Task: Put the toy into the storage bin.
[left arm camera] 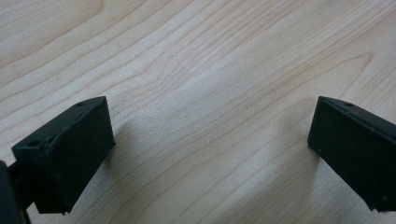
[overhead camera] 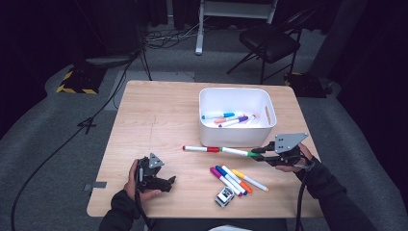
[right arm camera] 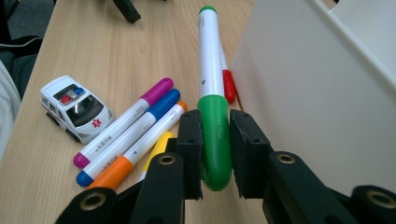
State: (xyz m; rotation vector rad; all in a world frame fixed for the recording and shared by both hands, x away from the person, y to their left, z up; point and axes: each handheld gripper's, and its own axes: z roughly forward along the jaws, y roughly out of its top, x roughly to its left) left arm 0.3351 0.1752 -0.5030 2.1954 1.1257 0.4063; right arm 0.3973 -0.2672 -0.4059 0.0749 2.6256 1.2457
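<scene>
My right gripper [overhead camera: 257, 153] holds a marker [right arm camera: 214, 116] just before the bin [overhead camera: 211, 139]; loose markers [overhead camera: 235, 179] lie nearer me; toy car [overhead camera: 224, 196] nearest; left gripper [overhead camera: 166, 182] rests far left.

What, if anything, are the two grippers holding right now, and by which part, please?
The right gripper clamps the green marker by its green cap end. The left gripper holds nothing; its fingers stand apart over bare table.
</scene>
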